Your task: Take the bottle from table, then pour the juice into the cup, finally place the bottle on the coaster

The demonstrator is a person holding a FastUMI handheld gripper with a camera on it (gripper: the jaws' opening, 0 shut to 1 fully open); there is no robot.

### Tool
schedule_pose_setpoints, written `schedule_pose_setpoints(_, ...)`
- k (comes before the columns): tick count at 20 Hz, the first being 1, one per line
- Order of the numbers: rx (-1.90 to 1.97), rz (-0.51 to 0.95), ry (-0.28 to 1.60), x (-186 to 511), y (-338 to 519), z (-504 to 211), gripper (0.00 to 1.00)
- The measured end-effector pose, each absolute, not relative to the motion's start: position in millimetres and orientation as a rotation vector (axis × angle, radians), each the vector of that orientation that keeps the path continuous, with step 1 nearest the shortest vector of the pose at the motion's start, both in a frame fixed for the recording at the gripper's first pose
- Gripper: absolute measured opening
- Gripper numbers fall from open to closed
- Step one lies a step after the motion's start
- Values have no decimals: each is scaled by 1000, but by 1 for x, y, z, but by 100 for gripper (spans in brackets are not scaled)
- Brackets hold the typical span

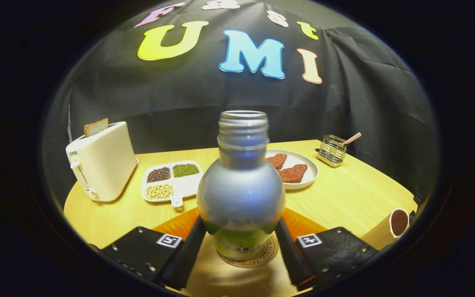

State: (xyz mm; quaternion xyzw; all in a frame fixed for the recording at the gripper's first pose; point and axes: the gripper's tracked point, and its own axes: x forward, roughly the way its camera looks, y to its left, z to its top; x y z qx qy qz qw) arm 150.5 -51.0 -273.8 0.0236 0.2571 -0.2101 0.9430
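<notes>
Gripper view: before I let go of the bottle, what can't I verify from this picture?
- Coaster: mostly hidden under the bottle; whether the base sits flat and centred cannot be told.
- Tongs: the fingers flank the bottle, but the contact itself is too dark to confirm.
- Cup: cut by the edge; dark liquid shows, its level cannot be judged.
- Bottle's inside: the opaque wall hides any remaining juice.

Claw-mounted fisheye, facing forward, low over table, close to bottle.
</notes>
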Motion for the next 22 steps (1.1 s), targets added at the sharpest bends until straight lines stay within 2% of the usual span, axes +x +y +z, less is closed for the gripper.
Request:
schedule_pose_setpoints(2, 62, -427, 518, 149, -51, -272, 100)
schedule_pose_setpoints(10, 76, -389, 457, 139, -50, -247, 100)
schedule_pose_setpoints(22, 60, -197, 353, 97, -27, -148, 99)
